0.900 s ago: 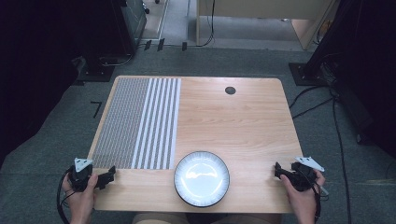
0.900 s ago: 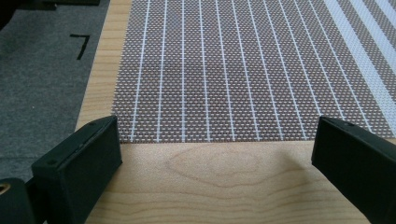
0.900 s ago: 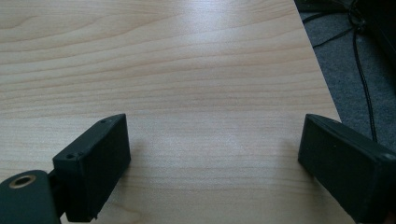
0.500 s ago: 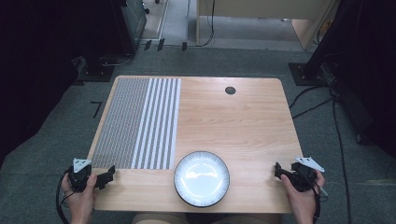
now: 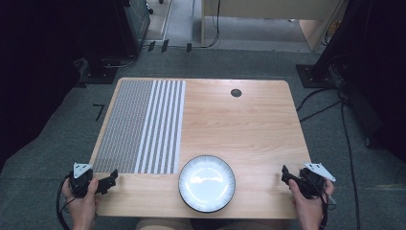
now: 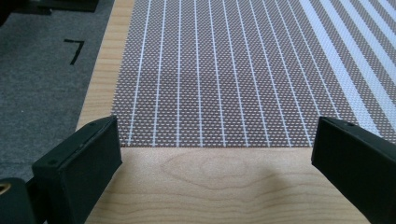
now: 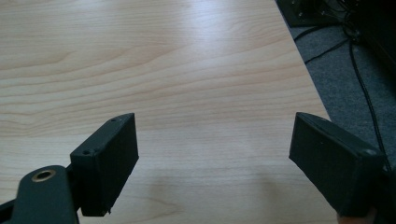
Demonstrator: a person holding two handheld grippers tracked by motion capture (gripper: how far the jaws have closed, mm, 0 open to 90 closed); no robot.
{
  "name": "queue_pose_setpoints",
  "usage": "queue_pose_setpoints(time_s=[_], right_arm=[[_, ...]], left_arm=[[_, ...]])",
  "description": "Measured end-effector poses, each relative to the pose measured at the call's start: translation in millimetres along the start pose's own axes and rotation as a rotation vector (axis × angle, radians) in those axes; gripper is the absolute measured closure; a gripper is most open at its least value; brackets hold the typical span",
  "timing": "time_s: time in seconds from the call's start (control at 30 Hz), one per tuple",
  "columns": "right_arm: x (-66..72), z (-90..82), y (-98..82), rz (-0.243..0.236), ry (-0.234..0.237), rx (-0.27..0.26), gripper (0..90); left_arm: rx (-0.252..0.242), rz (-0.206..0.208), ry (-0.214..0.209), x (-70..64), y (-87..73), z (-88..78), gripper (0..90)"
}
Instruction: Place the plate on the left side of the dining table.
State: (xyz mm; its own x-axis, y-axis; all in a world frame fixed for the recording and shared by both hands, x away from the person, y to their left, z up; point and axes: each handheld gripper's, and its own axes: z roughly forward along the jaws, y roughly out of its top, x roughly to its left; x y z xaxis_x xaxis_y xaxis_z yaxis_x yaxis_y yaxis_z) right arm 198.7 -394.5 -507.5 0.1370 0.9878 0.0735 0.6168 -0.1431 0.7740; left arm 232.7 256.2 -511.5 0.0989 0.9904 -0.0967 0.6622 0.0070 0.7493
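A white plate [image 5: 207,183] with a dark rim sits empty at the middle of the wooden table's [image 5: 239,129] near edge. A woven brown-and-white striped placemat [image 5: 141,127] covers the table's left part. My left gripper [image 5: 107,181] rests at the near left corner, just in front of the placemat [image 6: 224,70]. The left gripper [image 6: 217,140] is open, with only bare wood between its jaws. My right gripper [image 5: 286,175] is at the near right corner, pointing left toward the plate. The right gripper [image 7: 215,133] is open over bare table [image 7: 163,60].
A small black round cap [image 5: 236,93] is set into the table near its far edge. Grey carpet surrounds the table. Cables [image 5: 344,139] trail on the floor at the right, and dark equipment [image 5: 119,28] stands at the far left.
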Motion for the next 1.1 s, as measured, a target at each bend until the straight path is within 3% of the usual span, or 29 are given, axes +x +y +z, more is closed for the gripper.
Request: queue_pose_setpoints(time_s=[0.37, 1.1], right_arm=[[21.9, -9.9, 0.1, -0.018, 0.051, -0.015, 15.3], [61.3, -19.4, -4.7, -0.07, 0.152, -0.014, 15.3]], left_arm=[[-0.014, 0.021, -0.023, -13.1, 1.3, -3.2, 1.4], [-0.019, 0.097, -0.124, -62.4, -0.1, -3.1, 1.4]])
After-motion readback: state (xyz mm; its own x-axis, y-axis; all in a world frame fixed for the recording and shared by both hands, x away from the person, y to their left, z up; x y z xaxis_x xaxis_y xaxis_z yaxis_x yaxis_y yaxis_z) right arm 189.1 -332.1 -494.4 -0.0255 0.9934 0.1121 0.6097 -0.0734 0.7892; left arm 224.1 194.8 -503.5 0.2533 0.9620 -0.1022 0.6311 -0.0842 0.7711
